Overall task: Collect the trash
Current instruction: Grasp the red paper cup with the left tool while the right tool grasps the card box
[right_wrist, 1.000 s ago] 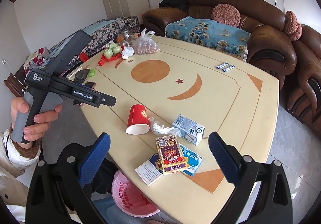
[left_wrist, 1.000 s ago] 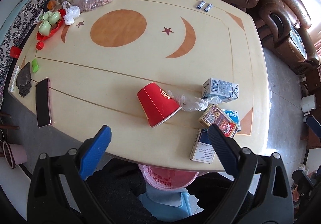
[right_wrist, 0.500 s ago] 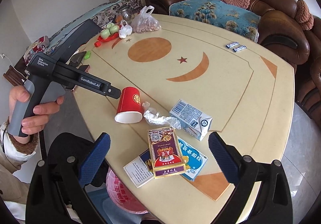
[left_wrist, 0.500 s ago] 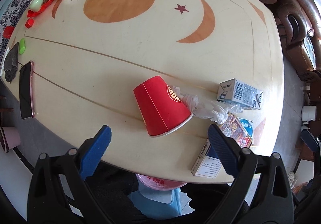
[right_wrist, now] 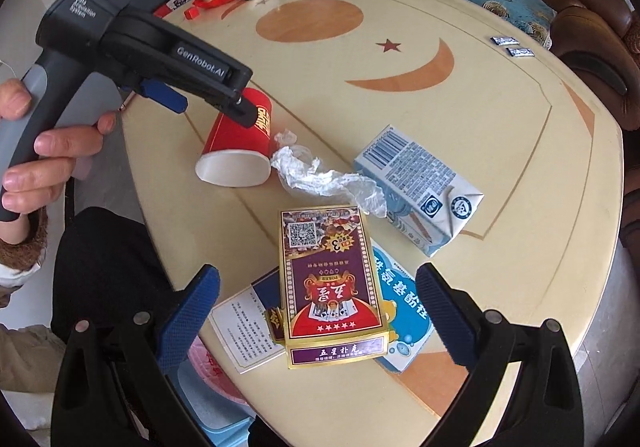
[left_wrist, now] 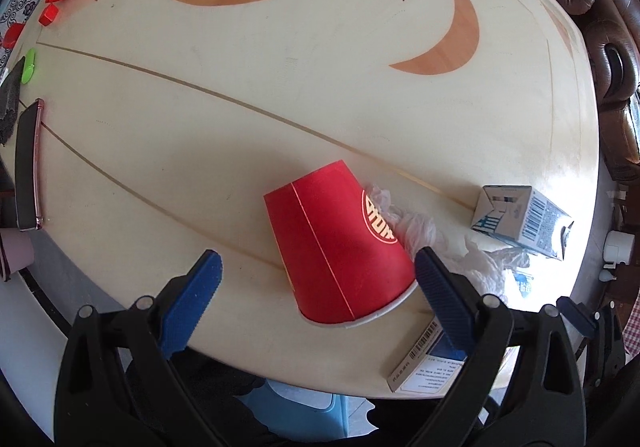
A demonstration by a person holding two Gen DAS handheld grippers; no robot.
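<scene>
Red cup (left_wrist: 338, 247) on its side on surface (left_wrist: 280, 95), left gripper (left_wrist: 316, 271) now closer, jaws wide around it, right gripper (right_wrist: 316, 287) jaws wide, empty, nearer card box (right_wrist: 330, 287).

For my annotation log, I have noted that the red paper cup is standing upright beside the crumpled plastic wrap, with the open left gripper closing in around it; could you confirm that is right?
Not quite: the red paper cup is lying on its side, its open mouth facing the table edge, as the right wrist view shows. The rest holds: it lies beside the crumpled plastic wrap, and the left gripper is open around it.
</scene>
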